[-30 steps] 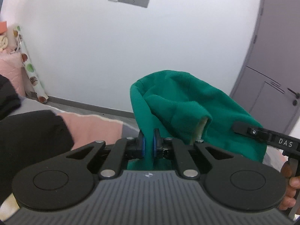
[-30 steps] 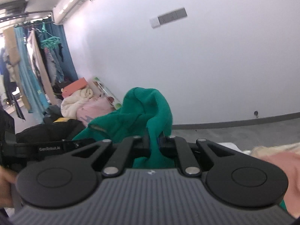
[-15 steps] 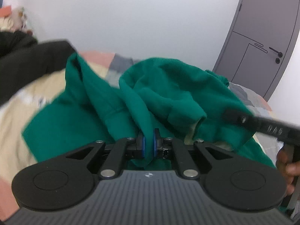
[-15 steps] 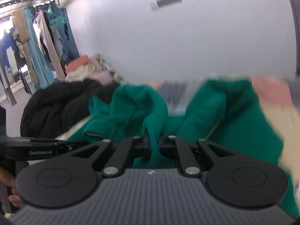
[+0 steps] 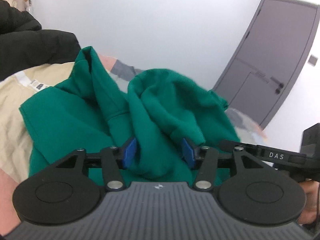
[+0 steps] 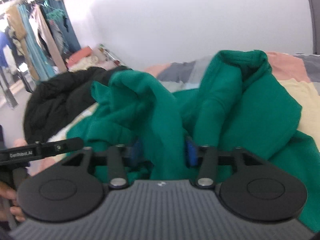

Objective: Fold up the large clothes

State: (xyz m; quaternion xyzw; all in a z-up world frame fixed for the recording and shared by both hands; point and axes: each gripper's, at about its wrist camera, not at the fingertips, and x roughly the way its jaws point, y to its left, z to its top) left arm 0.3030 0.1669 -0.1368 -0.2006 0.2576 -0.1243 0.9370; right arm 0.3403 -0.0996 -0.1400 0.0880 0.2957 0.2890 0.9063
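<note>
A large green sweatshirt (image 5: 66, 116) lies crumpled on the bed; it also shows in the right wrist view (image 6: 250, 108). My left gripper (image 5: 159, 153) is open, its blue pads (image 5: 130, 152) spread apart with a bunched fold of green cloth loose between them. My right gripper (image 6: 164, 152) is open too, with a green fold lying between its blue pads (image 6: 191, 152). The right gripper's body (image 5: 280, 157) shows at the right of the left wrist view, and the left gripper's body (image 6: 40, 150) at the left of the right wrist view.
A patchwork bedspread (image 5: 14, 100) in beige, pink and grey covers the bed. A black jacket (image 5: 30, 48) lies at the left; it also shows in the right wrist view (image 6: 56, 100). A grey door (image 5: 276, 64) stands at the right. A clothes rack (image 6: 30, 46) stands far left.
Both grippers came down with the green sweatshirt from mid-air onto the bed and then opened; the cloth they pinched now lies loose between the spread jaws.
</note>
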